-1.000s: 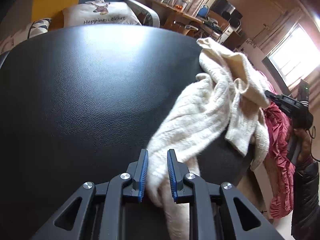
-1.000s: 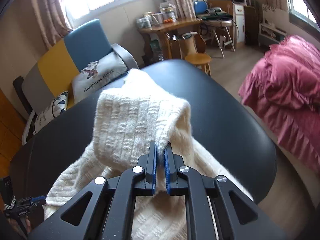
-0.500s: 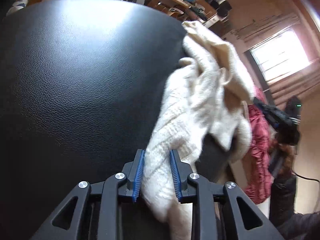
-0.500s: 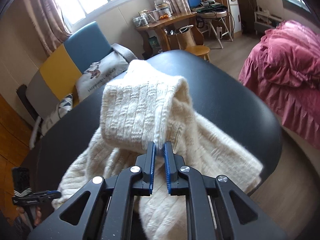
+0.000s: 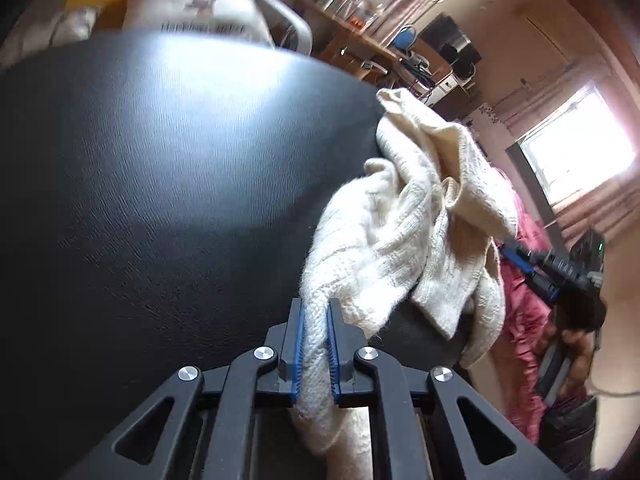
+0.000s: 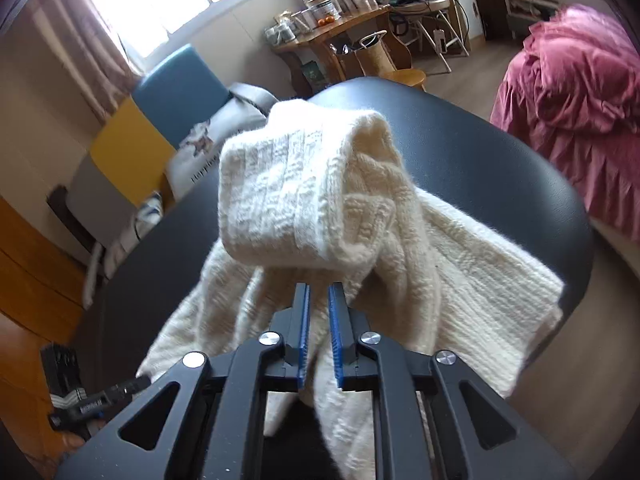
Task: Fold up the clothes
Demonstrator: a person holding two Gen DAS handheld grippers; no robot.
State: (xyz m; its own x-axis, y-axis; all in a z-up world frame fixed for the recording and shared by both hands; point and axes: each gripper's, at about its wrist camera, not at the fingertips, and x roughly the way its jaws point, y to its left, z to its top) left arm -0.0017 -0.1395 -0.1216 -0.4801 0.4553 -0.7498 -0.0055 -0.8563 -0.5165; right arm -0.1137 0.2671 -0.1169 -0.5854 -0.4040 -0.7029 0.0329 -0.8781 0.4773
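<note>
While the cream cable-knit sweater (image 5: 404,240) lies heaped on the black leather-look tabletop (image 5: 160,200), the left gripper (image 5: 314,344) has just clenched a fold. The right gripper (image 6: 319,332) has just been parting, knit hanging loose between its blue pads; the sweater's lower edge is cut off.

A black leather-look tabletop (image 6: 500,168) fills the foreground, with a blue and yellow sofa (image 6: 160,108) carrying a printed cushion (image 6: 200,148) behind it, a cluttered wooden desk (image 6: 332,32) under the window, and a crumpled pink bedspread (image 6: 580,100) off to the right.
</note>
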